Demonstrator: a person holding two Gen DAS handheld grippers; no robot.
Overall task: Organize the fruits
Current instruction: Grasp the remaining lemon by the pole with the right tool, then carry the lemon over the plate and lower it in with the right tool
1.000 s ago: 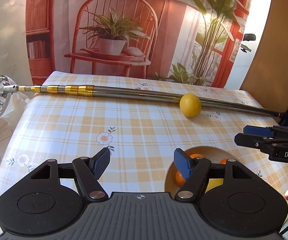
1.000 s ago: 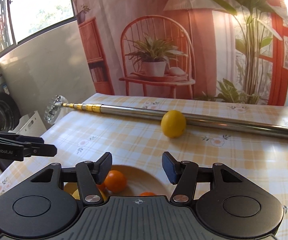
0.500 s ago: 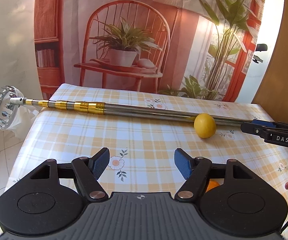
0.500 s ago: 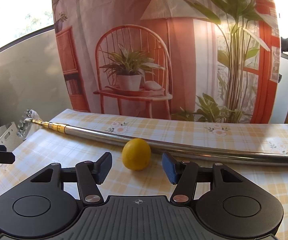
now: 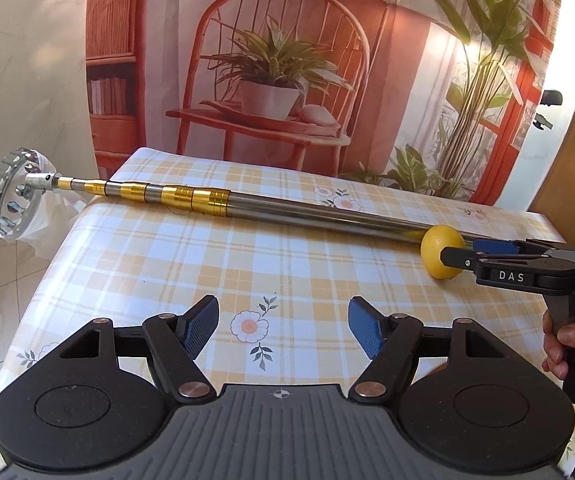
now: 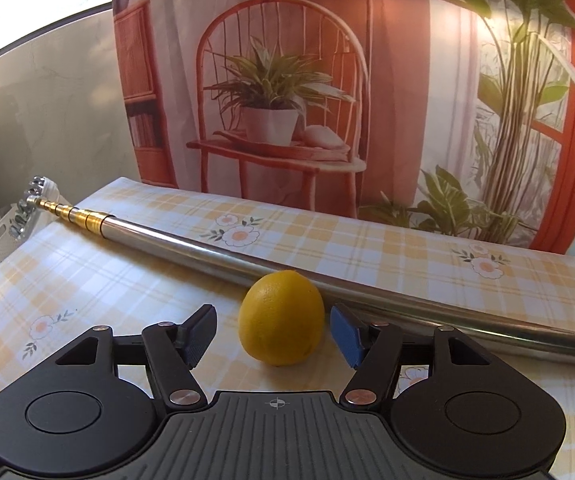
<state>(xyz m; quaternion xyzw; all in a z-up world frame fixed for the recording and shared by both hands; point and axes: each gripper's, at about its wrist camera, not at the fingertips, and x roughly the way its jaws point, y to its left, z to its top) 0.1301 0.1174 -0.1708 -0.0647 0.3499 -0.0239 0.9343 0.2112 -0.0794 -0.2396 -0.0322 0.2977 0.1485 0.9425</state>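
- Lemon (image 6: 281,317) rests on the checked tablecloth (image 6: 127,280), against the telescopic pole (image 6: 207,254), between my wide-spread right claw (image 6: 273,332) fingers, untouched.
- "DAS" reads on that claw's side.
- My left claw (image 5: 283,330) gapes wide, empty.

The counter (image 6: 407,248) is covered by a yellow-and-white checked cloth with flower prints. A telescopic metal pole (image 6: 215,252) lies across it, toothed head overhanging the left edge. A lemon (image 6: 281,317) rests against the pole.

"DAS" in white on the right tool (image 5: 453,254)
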